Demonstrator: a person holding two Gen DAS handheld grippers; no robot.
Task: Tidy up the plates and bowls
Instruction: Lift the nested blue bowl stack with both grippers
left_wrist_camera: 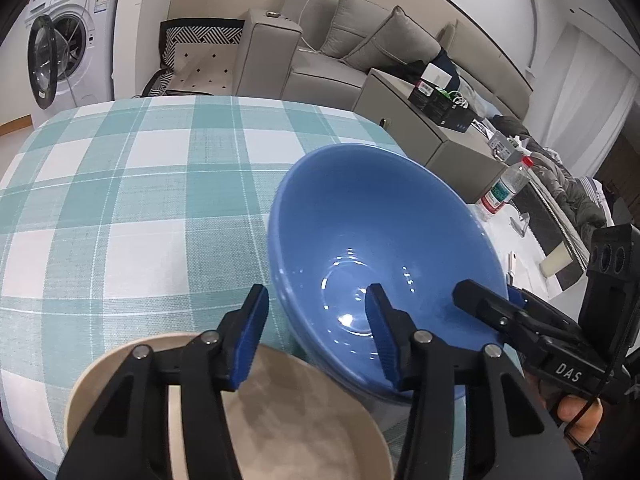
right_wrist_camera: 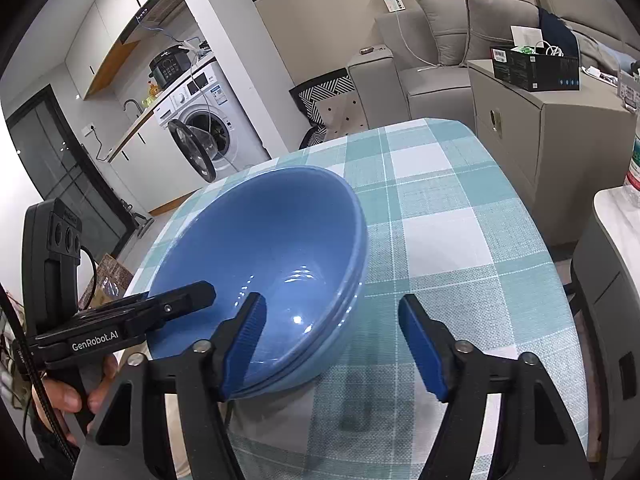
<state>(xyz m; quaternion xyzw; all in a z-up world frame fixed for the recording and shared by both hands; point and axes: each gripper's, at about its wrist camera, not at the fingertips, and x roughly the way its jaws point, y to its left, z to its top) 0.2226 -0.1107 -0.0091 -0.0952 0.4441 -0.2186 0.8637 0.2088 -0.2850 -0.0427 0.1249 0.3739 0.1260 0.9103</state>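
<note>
Two hand-held grippers straddle opposite sides of a blue bowl (left_wrist_camera: 384,264) on a checked tablecloth (left_wrist_camera: 120,184), the bowl tilted with its far rim raised. The left gripper (left_wrist_camera: 320,332) has one blue pad inside the bowl and the other outside its near-left wall, jaws part-way in; a gap shows at both pads, so it does not look clamped. The right gripper (right_wrist_camera: 332,344) likewise has its left pad inside the bowl and its right pad well clear over the cloth, jaws half wide and gripping nothing. The right-wrist view shows a double edge along the blue rim, so this may be two bowls nested; it is hard to be sure.

The step in hand appears to be taking the blue bowl by its rim from both sides. Done well, each gripper would seat deep enough over the rim for its pads to meet the wall flat, both would close evenly, and the lift would be level so the glazed wall does not slip.

Touching or just in front of the blue bowl, under the left gripper, sits a beige bowl (left_wrist_camera: 304,420), the closest obstacle and a likely stacking partner. Beyond the bowl the cloth lies bare. Right of the bowl, off the table, stand a water bottle (left_wrist_camera: 506,188) and a grey cabinet (right_wrist_camera: 540,128); a washing machine (left_wrist_camera: 68,40) and sofa (left_wrist_camera: 360,40) lie well behind.
</note>
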